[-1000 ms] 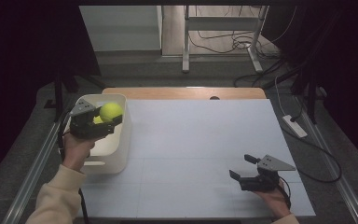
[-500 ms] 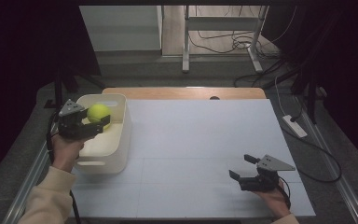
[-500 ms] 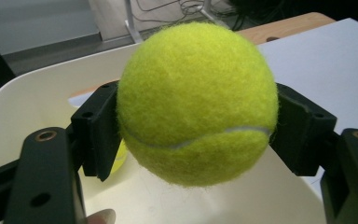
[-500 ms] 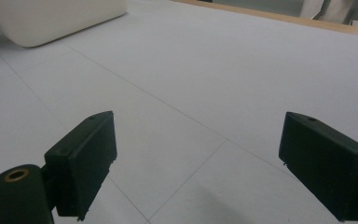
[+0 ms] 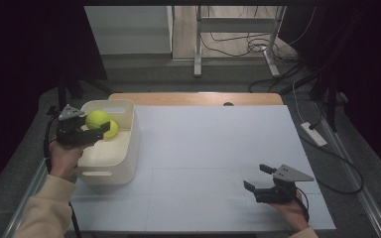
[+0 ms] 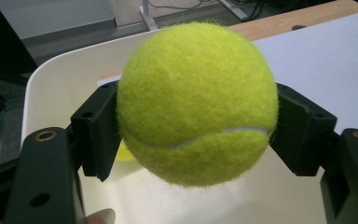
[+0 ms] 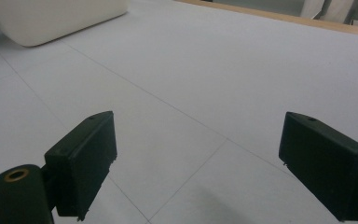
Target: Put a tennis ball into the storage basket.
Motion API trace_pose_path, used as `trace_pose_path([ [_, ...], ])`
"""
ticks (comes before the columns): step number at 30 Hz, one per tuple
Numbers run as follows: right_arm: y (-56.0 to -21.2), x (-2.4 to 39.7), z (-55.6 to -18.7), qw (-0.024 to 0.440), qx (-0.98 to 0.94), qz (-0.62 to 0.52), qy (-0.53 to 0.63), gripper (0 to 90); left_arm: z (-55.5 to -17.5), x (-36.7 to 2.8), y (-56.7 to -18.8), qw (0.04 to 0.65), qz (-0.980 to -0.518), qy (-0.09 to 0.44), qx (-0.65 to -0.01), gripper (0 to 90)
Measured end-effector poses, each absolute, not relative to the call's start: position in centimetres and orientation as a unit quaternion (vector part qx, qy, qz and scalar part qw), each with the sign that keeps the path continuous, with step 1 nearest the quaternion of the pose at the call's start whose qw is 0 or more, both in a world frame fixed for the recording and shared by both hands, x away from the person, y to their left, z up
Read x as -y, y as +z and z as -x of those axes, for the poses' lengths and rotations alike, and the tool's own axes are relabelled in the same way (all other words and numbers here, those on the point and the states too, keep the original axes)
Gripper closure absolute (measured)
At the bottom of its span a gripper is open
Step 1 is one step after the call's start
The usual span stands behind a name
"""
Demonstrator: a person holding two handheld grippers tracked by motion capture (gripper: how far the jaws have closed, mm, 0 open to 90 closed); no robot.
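Observation:
My left gripper (image 5: 98,125) is shut on a yellow-green tennis ball (image 5: 97,118) and holds it above the far left part of a white bin (image 5: 130,144). In the left gripper view the tennis ball (image 6: 196,102) is pinched between both black pads (image 6: 98,135), with the bin's wall (image 6: 51,79) behind it. A second tennis ball (image 5: 112,129) lies inside the bin, just right of the held one. My right gripper (image 5: 255,177) rests open near the table's front right, with nothing between its fingers (image 7: 84,158).
A white sheet (image 5: 213,148) covers the table, and a wooden strip (image 5: 198,98) shows along its far edge. The bin's corner (image 7: 51,18) appears far off in the right gripper view. Cables and a power strip (image 5: 313,134) lie on the floor to the right.
My left gripper has carried the tennis ball leftward across the bin and slightly down. The right gripper has stayed where it was.

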State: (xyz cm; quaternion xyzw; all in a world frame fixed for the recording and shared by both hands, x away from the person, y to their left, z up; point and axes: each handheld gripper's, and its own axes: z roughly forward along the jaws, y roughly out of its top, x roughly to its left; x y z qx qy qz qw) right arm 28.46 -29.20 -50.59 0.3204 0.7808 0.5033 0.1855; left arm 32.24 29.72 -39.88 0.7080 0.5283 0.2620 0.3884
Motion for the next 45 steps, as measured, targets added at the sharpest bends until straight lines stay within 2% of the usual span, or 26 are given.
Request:
trace_pose_path([
  [18, -50.6, 29.2, -28.5, 0.185, -0.782, -0.320, 0.502, 11.2, -32.5, -30.2, -40.2, 0.381, -0.708, 0.253, -0.538, 25.8],
  [20, -50.6, 29.2, -28.5, 0.185, -0.782, -0.320, 0.502, 11.2, -32.5, -30.2, -40.2, 0.383, -0.707, 0.253, -0.538, 24.1],
  [23, -50.6, 29.2, -28.4, 0.185, -0.781, -0.320, 0.503, 11.2, -32.4, -30.1, -39.9, 0.391, -0.699, 0.260, -0.540, 15.1],
  [29, -50.6, 29.2, -28.4, 0.185, -0.782, -0.320, 0.503, 11.2, -31.6, -29.6, -39.6, 0.421, -0.703, 0.257, -0.513, 8.0],
  [45, -50.5, 29.2, -28.4, 0.186, -0.780, -0.320, 0.505, 11.2, -28.8, -27.1, -39.2, 0.484, -0.718, 0.237, -0.440, 6.7],
])
